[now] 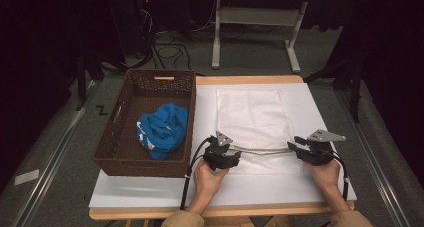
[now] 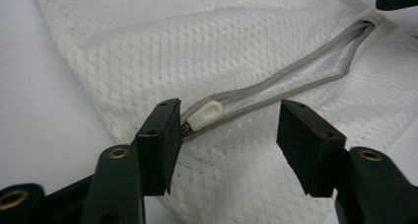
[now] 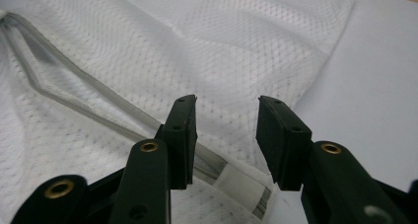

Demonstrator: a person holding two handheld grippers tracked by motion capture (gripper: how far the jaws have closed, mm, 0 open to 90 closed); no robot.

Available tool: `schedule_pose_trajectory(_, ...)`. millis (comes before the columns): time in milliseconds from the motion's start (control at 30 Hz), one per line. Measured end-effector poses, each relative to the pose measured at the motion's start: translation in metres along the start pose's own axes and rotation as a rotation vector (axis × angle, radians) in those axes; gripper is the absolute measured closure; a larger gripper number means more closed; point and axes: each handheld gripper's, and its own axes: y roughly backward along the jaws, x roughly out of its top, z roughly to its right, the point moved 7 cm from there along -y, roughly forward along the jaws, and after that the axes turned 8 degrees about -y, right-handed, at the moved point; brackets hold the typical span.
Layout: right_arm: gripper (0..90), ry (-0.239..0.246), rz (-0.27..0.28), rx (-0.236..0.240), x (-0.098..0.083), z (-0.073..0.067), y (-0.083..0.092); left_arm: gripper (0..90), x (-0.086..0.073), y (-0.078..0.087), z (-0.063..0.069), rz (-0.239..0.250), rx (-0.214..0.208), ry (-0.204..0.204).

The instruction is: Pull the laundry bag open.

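The surface (image 1: 150, 194) is a white board laid on a pale wooden top, whose edge shows along the near and far sides. Around it spreads a grey carpeted floor (image 1: 60, 187), with a metal rail (image 1: 52, 159) running diagonally on the left and another on the right. A small strip of white tape (image 1: 26, 177) lies on the carpet. Behind stands a white metal table frame (image 1: 255, 32), and black cables (image 1: 167, 49) coil beside it. The far room is dark.
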Motion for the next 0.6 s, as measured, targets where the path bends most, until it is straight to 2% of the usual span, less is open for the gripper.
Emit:
schedule_pose_trajectory(200, 64.4, 0.005, -0.011, 0.038, -0.002, -0.008, 0.001, 42.1, 0.0, 0.0, 0.004, -0.01, -0.009, -0.004)
schedule_pose_trajectory(600, 64.0, 0.001, -0.022, 0.063, -0.011, -0.015, 0.0, 41.3, -0.006, -0.002, 0.01, -0.015, -0.015, -0.005)
